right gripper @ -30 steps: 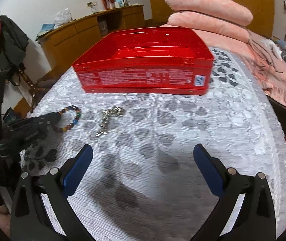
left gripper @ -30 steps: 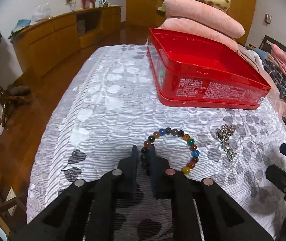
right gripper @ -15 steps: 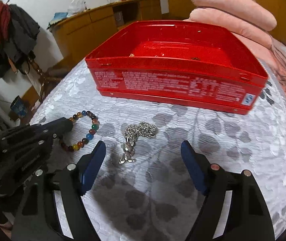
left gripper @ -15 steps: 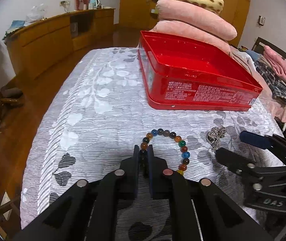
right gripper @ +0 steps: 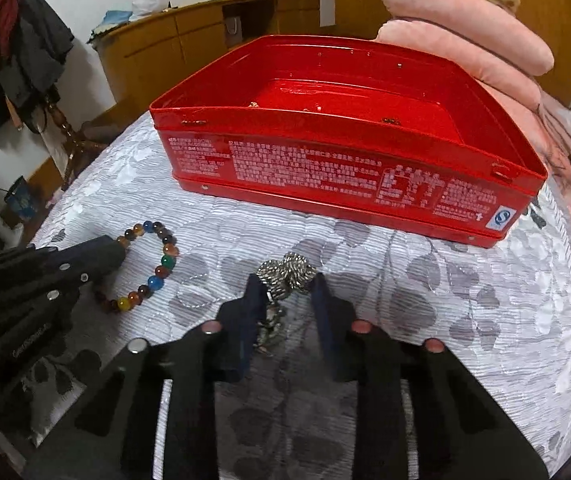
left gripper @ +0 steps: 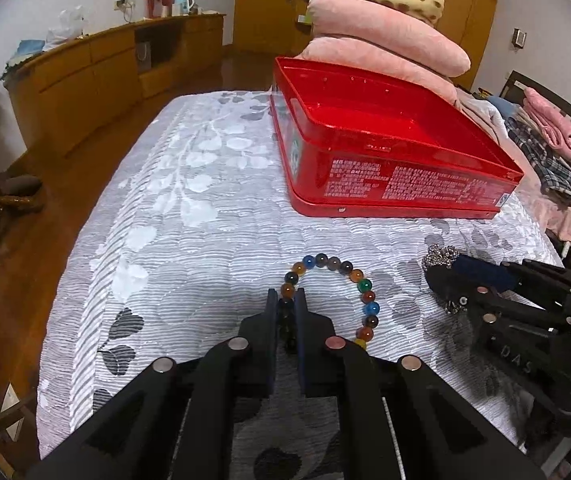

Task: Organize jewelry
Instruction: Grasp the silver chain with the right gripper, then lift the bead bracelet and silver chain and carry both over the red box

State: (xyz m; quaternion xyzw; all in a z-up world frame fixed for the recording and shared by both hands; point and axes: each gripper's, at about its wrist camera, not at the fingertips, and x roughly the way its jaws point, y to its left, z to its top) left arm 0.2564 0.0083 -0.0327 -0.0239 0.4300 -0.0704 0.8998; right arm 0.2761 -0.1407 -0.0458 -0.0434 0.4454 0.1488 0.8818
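Both claws on jewelry — lift into tin (right gripper: 349, 184) next.
Left claw (left gripper: 286, 300) clenched on bracelet (left gripper: 367, 300); right claw (right gripper: 285, 284) just closing round chain (right gripper: 285, 276) — contact unclear.

**Handheld gripper hardware: appearance**

Left gripper (left gripper: 287, 300): matte black body with two flat, narrow fingers (left gripper: 271, 320), their inner faces lined with dark blue pads. Four black linkage bars fan back from the fingers toward the camera. Each bar carries a round silver pivot fastener (left gripper: 237, 343); the one beside the right-side finger appears pinkish.

Right gripper (right gripper: 285, 284): same construction. Black frame, dark blue pads (right gripper: 255, 308) on both fingers, four linkage bars, round pivot fasteners, two of them pink-tinted. Seen side-on from the left wrist camera, its black housing shows several small silver screws and raised lettering reading "DAS".
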